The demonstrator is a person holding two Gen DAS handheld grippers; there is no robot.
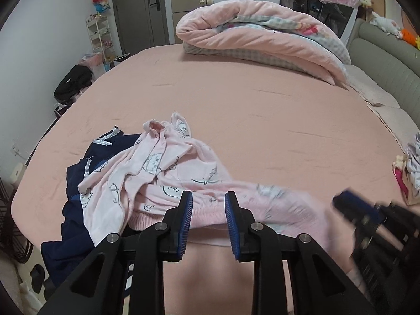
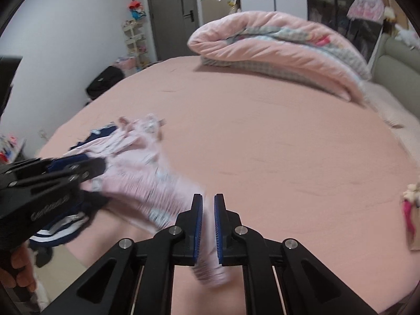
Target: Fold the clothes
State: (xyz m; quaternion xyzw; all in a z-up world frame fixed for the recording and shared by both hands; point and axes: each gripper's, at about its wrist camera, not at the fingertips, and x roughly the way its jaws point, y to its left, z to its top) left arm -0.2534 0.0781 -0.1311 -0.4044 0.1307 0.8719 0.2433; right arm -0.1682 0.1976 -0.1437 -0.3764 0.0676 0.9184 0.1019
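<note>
A pink printed pajama garment [image 1: 183, 181] is spread on the near left part of the pink bed [image 1: 262, 110], its long axis running from far left to near right, partly over a navy garment [image 1: 76, 183]. One end is pinched between the nearly closed fingers of the right gripper [image 2: 208, 225]. The left gripper [image 1: 209, 218] is held with fingers apart over the ribbed hem, gripping nothing. A folded quilt [image 1: 262, 34] lies at the far side.

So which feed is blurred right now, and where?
Right wrist view: the pale pink printed garment streaks with motion blur at the right hand-held gripper. Left wrist view: garment sharp; only the right hand-held gripper is smeared at the edge.
</note>
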